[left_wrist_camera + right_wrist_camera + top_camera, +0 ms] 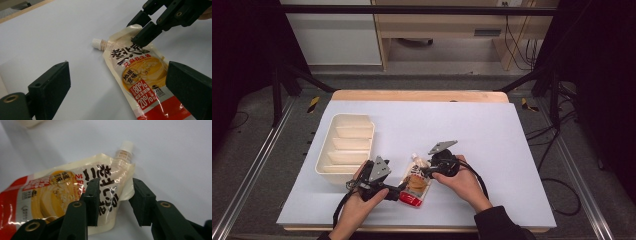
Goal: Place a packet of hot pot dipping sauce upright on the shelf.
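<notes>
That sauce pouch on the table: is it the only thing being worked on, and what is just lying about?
In use:
- sauce pouch, lying flat
- right gripper, jaws astride its top corner near the spout
- left gripper, jaws wide apart near its lower end

Lying about:
- white divided tray
- white table sheet

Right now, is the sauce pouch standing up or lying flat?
Lying flat: the sauce pouch rests printed face up on the white table, its capped spout pointing sideways.
</notes>
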Demonstrator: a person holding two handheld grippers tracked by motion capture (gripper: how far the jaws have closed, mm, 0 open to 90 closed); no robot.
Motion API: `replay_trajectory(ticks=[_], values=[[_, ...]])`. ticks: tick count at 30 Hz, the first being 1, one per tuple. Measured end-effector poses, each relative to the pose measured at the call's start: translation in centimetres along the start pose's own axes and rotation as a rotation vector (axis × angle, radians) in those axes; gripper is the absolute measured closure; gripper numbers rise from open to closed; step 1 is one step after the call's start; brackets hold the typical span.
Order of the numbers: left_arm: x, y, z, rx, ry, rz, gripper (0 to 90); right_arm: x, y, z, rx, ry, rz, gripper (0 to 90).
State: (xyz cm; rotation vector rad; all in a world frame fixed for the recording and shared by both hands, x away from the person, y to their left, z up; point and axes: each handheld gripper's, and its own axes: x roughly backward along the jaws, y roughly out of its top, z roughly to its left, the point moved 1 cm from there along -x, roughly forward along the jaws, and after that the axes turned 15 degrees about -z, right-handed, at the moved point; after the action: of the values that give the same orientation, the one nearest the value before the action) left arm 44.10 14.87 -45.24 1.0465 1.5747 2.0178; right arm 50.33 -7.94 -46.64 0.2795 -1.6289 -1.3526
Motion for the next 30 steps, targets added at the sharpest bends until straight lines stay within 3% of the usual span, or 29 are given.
replay_trajectory(ticks=[6, 15, 22, 30], values=[[0.0, 0.0, 0.0, 0.0, -0.004, 0.001, 5.7, -0.5, 0.0, -0.1, 0.013, -0.018, -0.008, 77.4], [0.1, 0.1, -0.1, -0.001, -0.012, 0.003, 5.7, -0.2, 0.2, -0.3, 0.03, -0.045, -0.008, 90.0], [0.4, 0.4, 0.0, 0.003, -0.018, 0.001, 5.7, 0.3, 0.9, -0.2, 0.036, -0.033, -0.038, 90.0], [1.2, 1.7, 0.2, 0.006, -0.023, -0.028, 5.9, 1.5, 2.8, 0.4, 0.088, -0.014, -0.083, 90.0]])
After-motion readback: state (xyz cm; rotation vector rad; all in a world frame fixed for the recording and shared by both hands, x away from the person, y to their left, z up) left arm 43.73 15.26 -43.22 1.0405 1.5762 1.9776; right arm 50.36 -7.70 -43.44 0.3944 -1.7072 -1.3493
